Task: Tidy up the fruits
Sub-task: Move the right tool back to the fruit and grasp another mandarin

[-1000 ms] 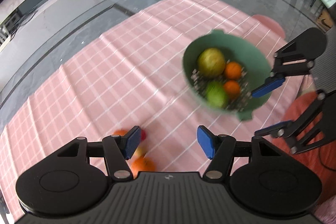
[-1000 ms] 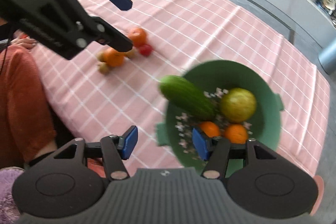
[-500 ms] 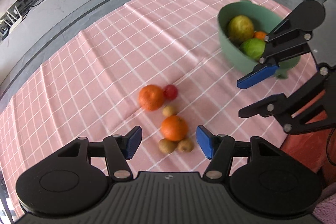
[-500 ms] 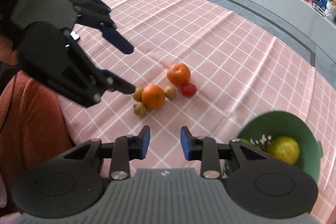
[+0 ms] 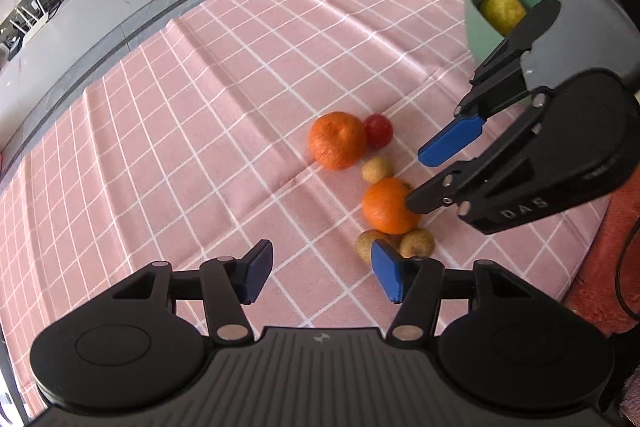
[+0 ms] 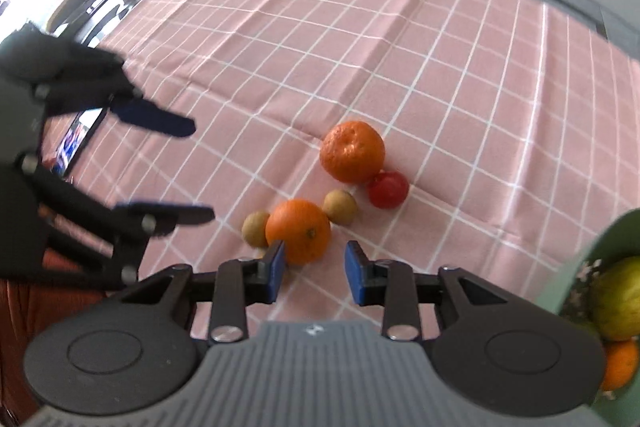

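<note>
With the right gripper (image 6: 314, 271) open and empty at lower centre, centre its pads on the near orange (image 6: 298, 230) before squeezing, avoiding the adjacent small brown fruit (image 6: 256, 229), while the left gripper (image 5: 322, 273), empty and closing, stays clear.

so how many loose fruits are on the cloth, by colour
orange: 2, near one, far one
red: 1
brown: 3
total: 6
</note>
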`<control>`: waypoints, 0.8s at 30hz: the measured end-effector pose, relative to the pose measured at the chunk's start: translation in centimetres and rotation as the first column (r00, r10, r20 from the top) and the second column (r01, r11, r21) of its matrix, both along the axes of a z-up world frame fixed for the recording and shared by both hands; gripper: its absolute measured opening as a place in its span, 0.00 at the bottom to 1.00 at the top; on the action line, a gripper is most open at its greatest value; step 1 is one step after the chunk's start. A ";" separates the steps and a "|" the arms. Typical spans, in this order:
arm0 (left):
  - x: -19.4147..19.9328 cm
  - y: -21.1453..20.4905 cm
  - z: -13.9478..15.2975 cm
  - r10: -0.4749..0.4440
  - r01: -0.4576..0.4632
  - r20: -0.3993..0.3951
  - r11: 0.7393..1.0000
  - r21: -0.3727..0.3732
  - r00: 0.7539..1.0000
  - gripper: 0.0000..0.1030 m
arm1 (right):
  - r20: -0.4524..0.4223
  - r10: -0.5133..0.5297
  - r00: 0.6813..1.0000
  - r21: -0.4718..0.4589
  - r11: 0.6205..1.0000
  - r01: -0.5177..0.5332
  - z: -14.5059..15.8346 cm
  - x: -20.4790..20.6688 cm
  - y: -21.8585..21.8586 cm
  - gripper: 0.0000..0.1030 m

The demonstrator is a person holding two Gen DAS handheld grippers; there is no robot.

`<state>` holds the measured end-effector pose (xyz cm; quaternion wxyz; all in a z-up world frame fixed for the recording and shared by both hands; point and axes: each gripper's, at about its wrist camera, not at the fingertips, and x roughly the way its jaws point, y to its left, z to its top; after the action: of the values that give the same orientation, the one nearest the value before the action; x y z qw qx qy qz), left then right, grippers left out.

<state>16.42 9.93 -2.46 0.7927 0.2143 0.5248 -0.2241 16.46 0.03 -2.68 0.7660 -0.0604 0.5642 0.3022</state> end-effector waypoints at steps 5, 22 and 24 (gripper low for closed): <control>0.5 0.8 -1.0 0.015 -0.015 -0.020 1.000 -0.015 1.000 0.65 | -0.071 -0.065 0.995 0.045 0.997 0.068 -1.5 1.6 0.5 0.37; 1.1 0.6 -1.5 -0.009 0.009 -0.005 0.997 -0.074 1.000 0.66 | -0.117 -0.036 0.992 0.025 0.999 0.039 -2.3 1.5 0.8 0.39; 1.4 0.2 -1.3 -0.015 0.016 0.008 0.996 -0.087 1.000 0.66 | -0.092 -0.008 0.996 -0.038 0.999 0.004 -1.7 1.3 0.5 0.39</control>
<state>17.81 10.16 -3.77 0.8013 0.1846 0.5102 -0.2521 17.74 0.49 -4.39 0.7388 -0.0591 0.6046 0.2917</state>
